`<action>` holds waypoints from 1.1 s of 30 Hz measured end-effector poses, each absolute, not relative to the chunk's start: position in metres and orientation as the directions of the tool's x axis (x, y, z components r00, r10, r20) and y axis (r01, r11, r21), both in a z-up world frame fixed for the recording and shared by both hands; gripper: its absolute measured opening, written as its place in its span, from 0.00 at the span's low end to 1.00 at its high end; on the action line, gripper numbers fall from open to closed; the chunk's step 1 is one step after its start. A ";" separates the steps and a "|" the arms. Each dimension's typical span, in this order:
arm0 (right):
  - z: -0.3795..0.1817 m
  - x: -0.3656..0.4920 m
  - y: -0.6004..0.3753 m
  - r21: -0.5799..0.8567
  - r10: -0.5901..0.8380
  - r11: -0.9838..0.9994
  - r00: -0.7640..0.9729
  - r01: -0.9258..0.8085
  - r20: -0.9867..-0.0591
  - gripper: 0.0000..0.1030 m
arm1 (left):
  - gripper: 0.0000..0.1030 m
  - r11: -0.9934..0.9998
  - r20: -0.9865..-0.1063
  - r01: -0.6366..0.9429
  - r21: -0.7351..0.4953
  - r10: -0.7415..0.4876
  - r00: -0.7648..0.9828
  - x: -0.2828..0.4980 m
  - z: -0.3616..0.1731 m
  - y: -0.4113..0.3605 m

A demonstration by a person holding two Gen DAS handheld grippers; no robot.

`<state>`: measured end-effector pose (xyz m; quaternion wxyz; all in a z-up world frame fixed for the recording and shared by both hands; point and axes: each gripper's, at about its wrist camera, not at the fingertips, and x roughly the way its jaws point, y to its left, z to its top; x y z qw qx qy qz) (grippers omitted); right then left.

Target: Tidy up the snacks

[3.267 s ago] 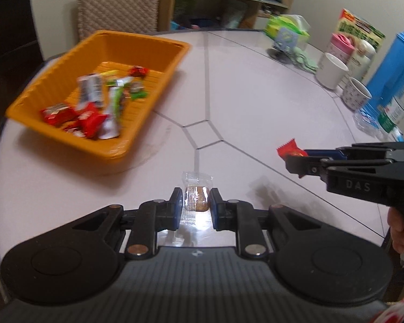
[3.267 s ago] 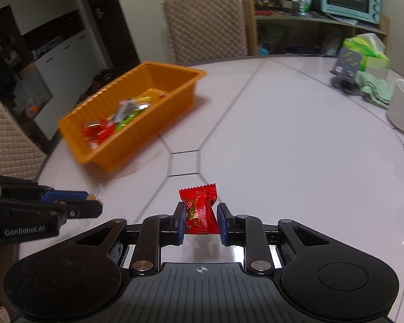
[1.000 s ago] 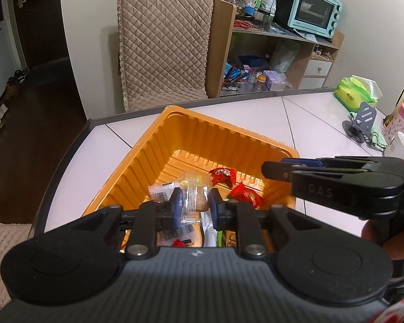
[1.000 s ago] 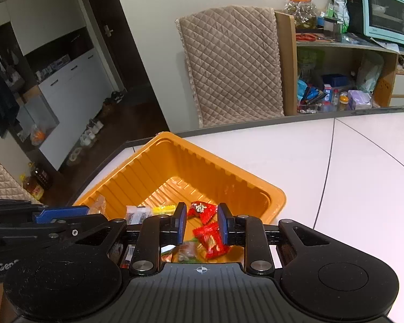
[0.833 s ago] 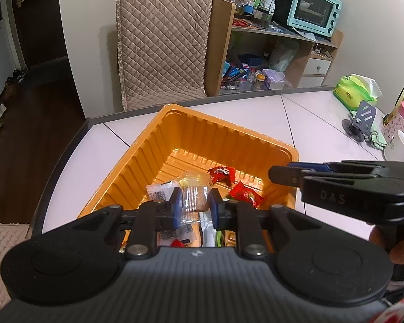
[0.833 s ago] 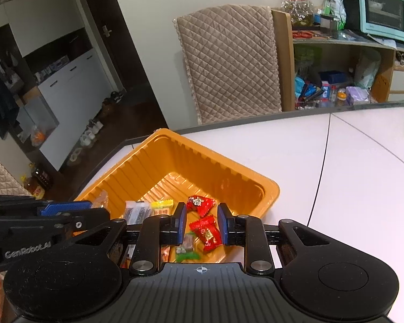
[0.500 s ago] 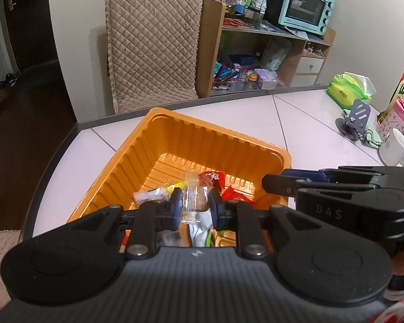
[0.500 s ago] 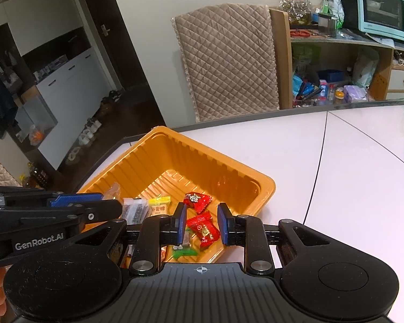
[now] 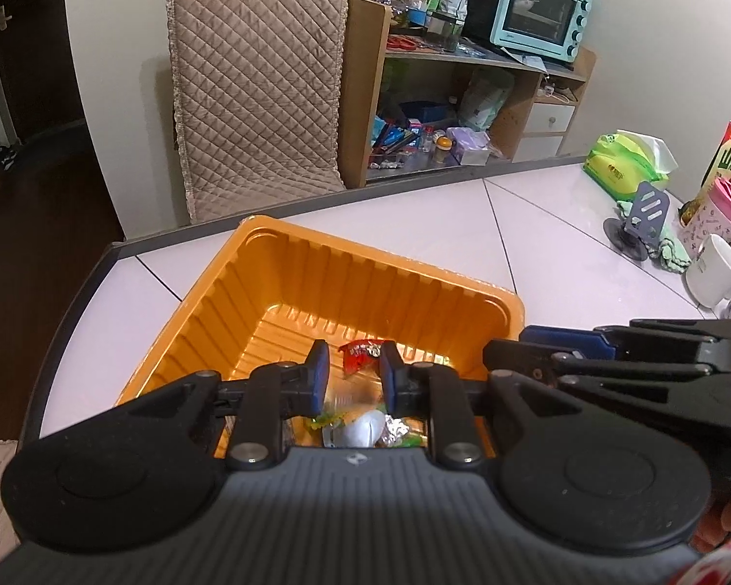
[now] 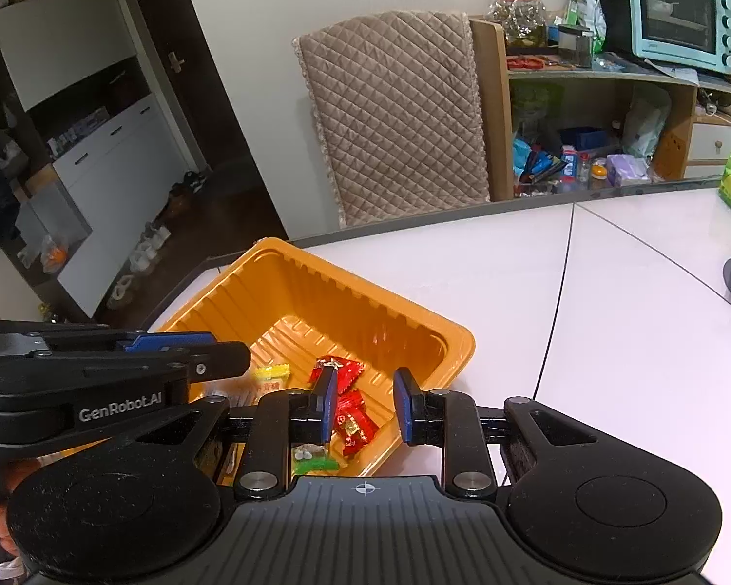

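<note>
Snacks point(image 9: 360, 431) lay heaped at the near end of the orange tray point(image 9: 355, 287), which stood on the white table point(image 9: 463, 234) by its far left edge, in front of the quilted chair point(image 9: 253, 92).

Left wrist view:
- The left gripper point(image 9: 351, 378) hung over the tray's near end, pointing down into it.
- Its jaws stood narrow.
- A blurred clear wrapper point(image 9: 348, 397) showed low between the blue pads. Whether the pads pressed on it could not be told.
- One red candy point(image 9: 360, 353) lay on the tray floor beyond the pads, apart from the heap.
- The right gripper point(image 9: 507, 346) reached in from the right, with its tips over the tray's right rim.
- A white mug point(image 9: 714, 270) and a green tissue pack point(image 9: 624, 165) stood along the table's right edge, well apart from the tray.

Right wrist view:
- The right gripper point(image 10: 365, 407) hovered above the tray's point(image 10: 341, 302) near right corner.
- Its pads stood a little apart and gripped nothing. The tray floor showed beside the right pad.
- Below the gap a red candy point(image 10: 353, 421) lay on the tray floor, with a second red one point(image 10: 336, 373) just beyond it.
- A yellow packet point(image 10: 270, 378) lay to their left, and a green-ended sweet point(image 10: 312, 463) lay nearest the camera.
- The left gripper point(image 10: 239, 351) entered from the left over the tray's near left part, seen side-on with its tips close together.
</note>
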<state>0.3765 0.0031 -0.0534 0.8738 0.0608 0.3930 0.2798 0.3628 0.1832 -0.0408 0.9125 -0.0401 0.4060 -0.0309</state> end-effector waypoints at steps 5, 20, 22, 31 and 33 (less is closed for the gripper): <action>-0.051 0.375 0.001 0.330 0.541 0.834 0.537 -0.442 -0.647 0.25 | 0.30 0.994 -0.744 0.011 -0.106 -0.087 0.662 0.363 -0.043 0.186; -0.027 0.331 -0.013 0.377 0.597 0.797 0.520 -0.472 -0.611 0.34 | 0.51 0.993 -0.736 -0.087 -0.081 0.000 0.677 0.290 -0.009 0.203; -0.022 0.318 -0.019 0.386 0.604 0.792 0.520 -0.472 -0.604 0.52 | 0.54 0.991 -0.737 -0.104 -0.080 0.012 0.675 0.275 -0.002 0.202; -0.002 0.246 -0.062 0.425 0.628 0.777 0.517 -0.465 -0.582 0.74 | 0.69 0.984 -0.742 -0.150 -0.095 0.031 0.669 0.188 0.031 0.178; 0.003 0.227 -0.073 0.416 0.620 0.783 0.523 -0.462 -0.585 0.76 | 0.69 0.983 -0.745 -0.150 -0.103 0.023 0.666 0.168 0.036 0.167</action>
